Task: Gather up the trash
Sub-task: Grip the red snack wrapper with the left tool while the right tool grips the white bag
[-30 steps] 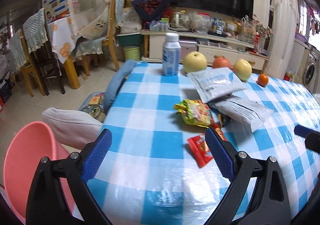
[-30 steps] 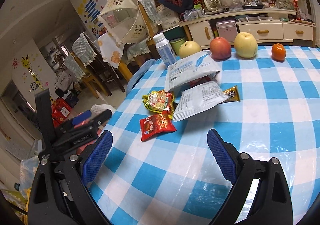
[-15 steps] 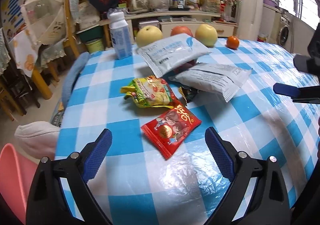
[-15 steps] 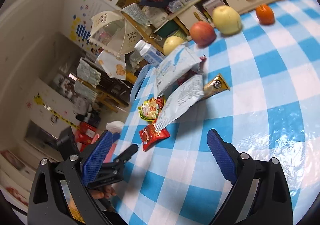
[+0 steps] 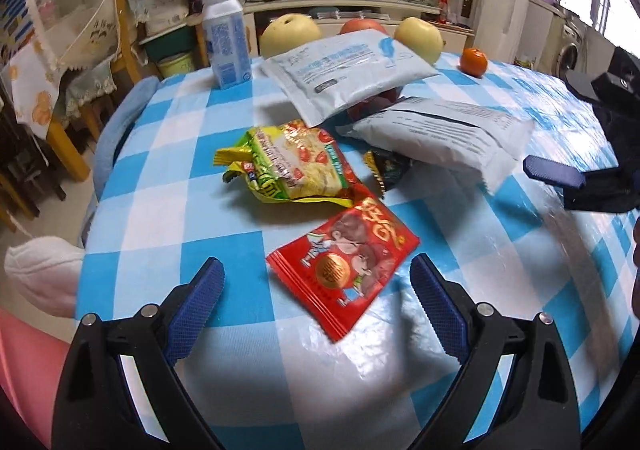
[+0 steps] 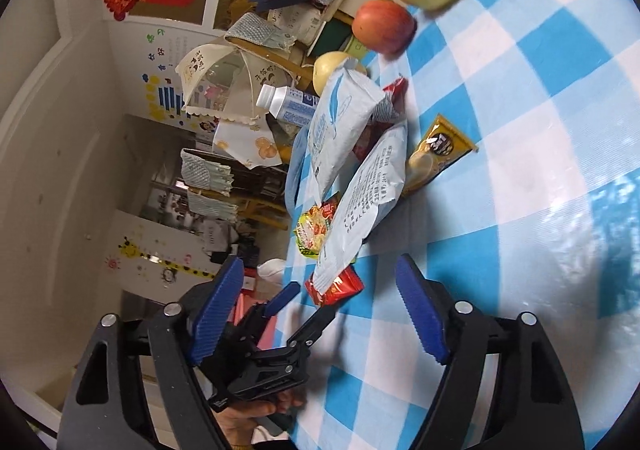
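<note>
Red wrapper: we are looking at a flat, crinkly red snack packet (image 5: 343, 265) lying on the table just ahead of our left gripper (image 5: 316, 304), between its spread blue pads and touching neither.
Handling: we are judging it light, thin and limp, with a glossy film that may slip; nothing fragile about it.
Where to hold: we are favouring the near sealed edge, since the flat middle offers little to pinch.
Other trash: we are seeing a yellow-green noodle packet (image 5: 294, 166) just beyond it, two pale grey pouches (image 5: 348, 68) stacked further back, and a small dark sachet (image 5: 390, 168) tucked under one of them.
Left claw: we are holding it released, with nothing in it.
Right claw: we are closing the right gripper (image 6: 320, 314) with nothing yet between its pads; it is not gripping anything.
Surface: we are working over a blue-and-white checked tablecloth (image 5: 168, 154), shiny like plastic, so wrappers will slide.
Room: we are facing fruit (image 5: 290, 36) and a milk bottle (image 5: 224, 40) at the far edge, and a cluttered sideboard behind.
</note>
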### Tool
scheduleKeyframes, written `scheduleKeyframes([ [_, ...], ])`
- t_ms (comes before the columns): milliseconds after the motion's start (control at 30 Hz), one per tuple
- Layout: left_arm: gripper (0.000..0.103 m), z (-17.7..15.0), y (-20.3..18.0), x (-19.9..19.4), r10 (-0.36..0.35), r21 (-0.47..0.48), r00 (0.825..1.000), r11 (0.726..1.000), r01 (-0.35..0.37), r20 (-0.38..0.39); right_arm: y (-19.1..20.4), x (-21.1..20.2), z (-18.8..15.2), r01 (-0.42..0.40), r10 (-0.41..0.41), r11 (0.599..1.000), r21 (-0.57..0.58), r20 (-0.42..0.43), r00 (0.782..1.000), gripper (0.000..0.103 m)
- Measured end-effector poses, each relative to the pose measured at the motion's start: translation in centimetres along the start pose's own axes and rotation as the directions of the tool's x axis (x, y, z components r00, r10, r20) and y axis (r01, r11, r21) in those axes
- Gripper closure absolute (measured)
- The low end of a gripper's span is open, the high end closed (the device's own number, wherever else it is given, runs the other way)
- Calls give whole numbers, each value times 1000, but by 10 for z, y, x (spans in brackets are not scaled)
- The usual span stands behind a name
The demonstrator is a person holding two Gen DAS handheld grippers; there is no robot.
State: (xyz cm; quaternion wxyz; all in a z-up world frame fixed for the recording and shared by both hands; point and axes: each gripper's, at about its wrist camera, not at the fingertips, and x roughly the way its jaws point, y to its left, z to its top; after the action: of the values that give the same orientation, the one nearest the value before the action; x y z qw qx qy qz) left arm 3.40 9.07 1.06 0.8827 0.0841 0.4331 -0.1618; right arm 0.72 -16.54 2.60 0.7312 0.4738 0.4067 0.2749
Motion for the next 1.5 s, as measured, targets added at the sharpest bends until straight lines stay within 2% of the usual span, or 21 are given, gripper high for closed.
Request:
scheduleKeyframes([
  [133, 8, 3, 5, 8, -42, -44, 999, 998, 41, -20, -5, 7, 0, -13, 13, 1000, 25, -6, 1000, 30],
  [267, 8, 6, 3, 14, -52, -45, 998, 998, 51, -26, -12, 16, 3, -2, 2, 999, 43, -8, 1000, 34],
  [367, 9, 7, -2, 14, -81, -58, 996, 995, 80, -23, -15, 20, 5, -9, 8, 998, 56, 6, 1000, 40],
  [500, 9, 8, -18, 15, -126, -31, 992, 992, 125, -27, -11, 20, 11, 0, -1, 1000, 23, 30, 1000, 41],
  [633, 9, 6, -34, 12, -169, 19, 985, 985, 169, -43, -13, 19, 15, 3, -4, 1000, 12, 35, 999, 46],
  [767, 9, 4, -41, 12, -161, 50, 986, 985, 163, -46, -12, 22, 19, 18, -18, 1000, 4, 26, 999, 46],
  [867, 9, 4, -44, 15, -106, 79, 993, 991, 109, -45, -9, 28, 18, 23, -22, 1000, -13, 8, 1000, 45],
  [967, 21, 6, -42, 16, -86, 78, 996, 993, 88, -34, -6, 33, 21, 27, -27, 999, -23, 6, 1000, 45],
  [1000, 28, 7, -37, 15, -83, 61, 996, 995, 84, -24, -7, 33, 21, 23, -23, 1000, -17, 5, 1000, 45],
  [1100, 33, 11, -26, 15, -103, -6, 995, 995, 102, -6, -8, 36, 19, 23, -23, 1000, -2, 5, 1000, 46],
  [1267, 33, 13, -32, 18, -99, 2, 995, 995, 99, 6, -11, 39, 18, 45, -45, 999, 5, 2, 999, 51],
  [1333, 38, 14, -34, 18, -126, -4, 992, 992, 126, 12, -11, 39, 19, 46, -46, 999, 4, 2, 999, 53],
  [1500, 41, 15, -44, 20, -142, 42, 990, 989, 142, 7, -12, 39, 20, 43, -43, 999, 13, 8, 999, 53],
])
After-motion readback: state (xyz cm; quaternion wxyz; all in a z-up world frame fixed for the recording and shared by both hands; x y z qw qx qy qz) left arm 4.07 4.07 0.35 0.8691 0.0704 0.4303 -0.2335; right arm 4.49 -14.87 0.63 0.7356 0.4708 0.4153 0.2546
